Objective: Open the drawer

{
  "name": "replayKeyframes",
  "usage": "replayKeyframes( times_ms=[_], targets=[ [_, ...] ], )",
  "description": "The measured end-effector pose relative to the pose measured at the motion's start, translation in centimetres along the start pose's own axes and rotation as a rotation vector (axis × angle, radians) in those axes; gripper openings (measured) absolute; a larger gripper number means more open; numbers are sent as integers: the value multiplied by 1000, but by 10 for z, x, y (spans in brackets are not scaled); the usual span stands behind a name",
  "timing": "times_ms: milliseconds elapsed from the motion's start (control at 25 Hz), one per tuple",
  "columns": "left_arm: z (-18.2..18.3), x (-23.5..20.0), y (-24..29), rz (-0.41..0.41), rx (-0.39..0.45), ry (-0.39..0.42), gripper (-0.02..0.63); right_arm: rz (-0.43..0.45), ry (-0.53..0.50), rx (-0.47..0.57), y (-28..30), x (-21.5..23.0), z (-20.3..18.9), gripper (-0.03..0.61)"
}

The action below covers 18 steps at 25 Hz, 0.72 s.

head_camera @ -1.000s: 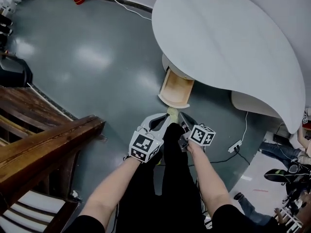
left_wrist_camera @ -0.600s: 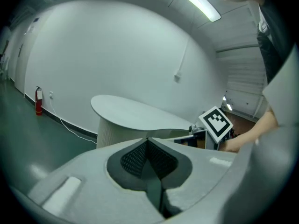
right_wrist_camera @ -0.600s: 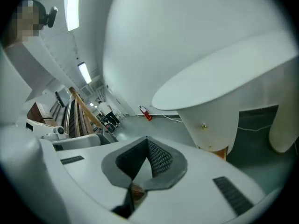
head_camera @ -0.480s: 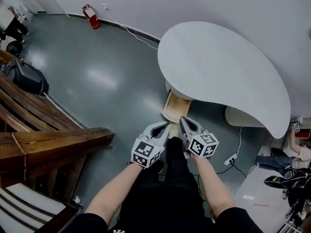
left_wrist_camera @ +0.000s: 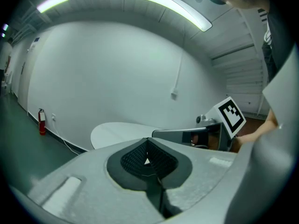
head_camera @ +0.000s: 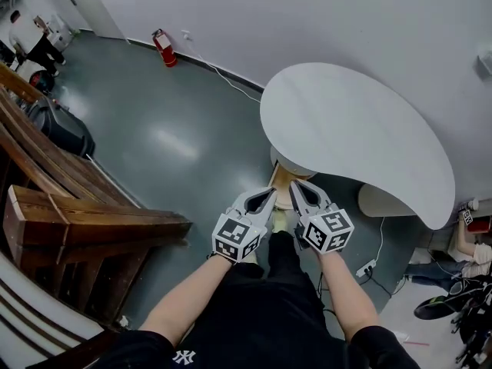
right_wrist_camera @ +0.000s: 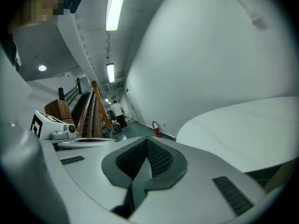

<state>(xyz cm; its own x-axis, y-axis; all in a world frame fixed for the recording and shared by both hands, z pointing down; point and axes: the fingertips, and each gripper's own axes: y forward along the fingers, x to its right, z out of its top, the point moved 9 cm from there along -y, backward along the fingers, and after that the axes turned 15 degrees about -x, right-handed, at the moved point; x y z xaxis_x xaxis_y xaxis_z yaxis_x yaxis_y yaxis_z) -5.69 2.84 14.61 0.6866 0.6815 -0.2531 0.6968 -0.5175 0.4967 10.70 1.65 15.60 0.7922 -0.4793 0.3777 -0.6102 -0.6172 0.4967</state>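
Note:
A wooden drawer (head_camera: 280,176) stands pulled out from under the white curved table (head_camera: 354,129), partly hidden behind my grippers. Both grippers are held side by side in front of me, well above the floor and pointing toward the table. My left gripper (head_camera: 267,194) is shut with nothing between its pads. My right gripper (head_camera: 297,185) is also shut and empty. In the left gripper view the shut left gripper (left_wrist_camera: 147,146) faces the table (left_wrist_camera: 117,132), with the right gripper (left_wrist_camera: 187,136) beside it. The right gripper view shows the shut right gripper (right_wrist_camera: 147,143) over the table (right_wrist_camera: 243,129).
A wooden stair rail (head_camera: 84,221) fills the left side. A red fire extinguisher (head_camera: 164,48) stands by the far wall, with a cable along it. A black bag (head_camera: 63,131) lies on the grey floor. A power strip (head_camera: 365,268) lies at the right; a person (head_camera: 34,41) stands far left.
Both grippers have risen from down by the open drawer and now sit higher, closer together. The right gripper has rolled. The drawer stays open.

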Motion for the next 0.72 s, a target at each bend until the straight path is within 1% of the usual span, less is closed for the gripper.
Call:
replayKeyframes(
  times_ms=[160, 360, 520, 720],
  targets=[
    [22, 4, -14, 21, 33, 16, 8, 13, -41, 32, -11, -12, 22, 14],
    [41, 4, -22, 52, 67, 30, 8, 14, -73, 61, -16, -18, 40, 14],
    [48, 2, -24, 61, 84, 28, 8, 12, -95, 70, -16, -21, 48, 14],
    [49, 2, -19, 60, 84, 24, 8, 11, -105, 66, -16, -18, 50, 14]
  ],
)
